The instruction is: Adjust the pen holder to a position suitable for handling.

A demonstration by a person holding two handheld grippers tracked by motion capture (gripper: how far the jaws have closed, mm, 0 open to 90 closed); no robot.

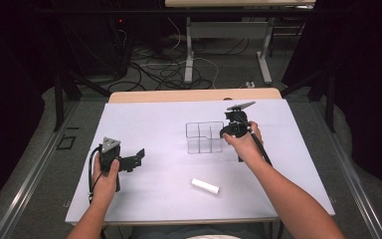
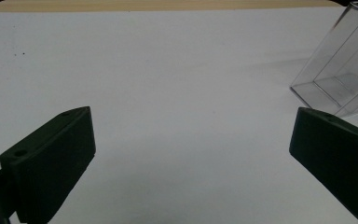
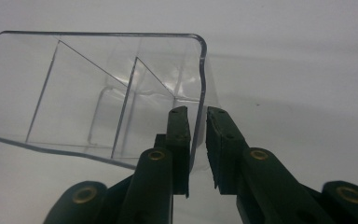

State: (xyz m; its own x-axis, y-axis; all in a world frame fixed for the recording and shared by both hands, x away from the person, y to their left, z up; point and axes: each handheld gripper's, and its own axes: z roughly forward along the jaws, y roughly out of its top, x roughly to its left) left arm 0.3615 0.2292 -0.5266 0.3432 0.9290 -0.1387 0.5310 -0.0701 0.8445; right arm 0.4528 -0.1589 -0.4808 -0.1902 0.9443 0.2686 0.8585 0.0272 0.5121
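The right gripper (image 3: 196, 140) has its jaws drawn narrow on either side of one wall of the clear plastic divided organiser (image 3: 93, 93), the wall running up between them, one jaw inside a compartment and one outside; whether the pads truly pinch it I cannot tell, though they look very close to it. The left gripper (image 2: 191, 154) rests wide and empty, bare white table (image 2: 168, 70) ahead of it, the organiser off to its right and well apart.

The likely trouble, as I judge it: the wall is thin, smooth and glossy, so a hold on one edge could slip, or tip the light box; a hard squeeze might flex the plastic.

A white cylindrical stick (image 1: 205, 186), matt and chalk-like, lies near the person's side of the right gripper, apart from both; the black jaws are blocky and flat-faced.
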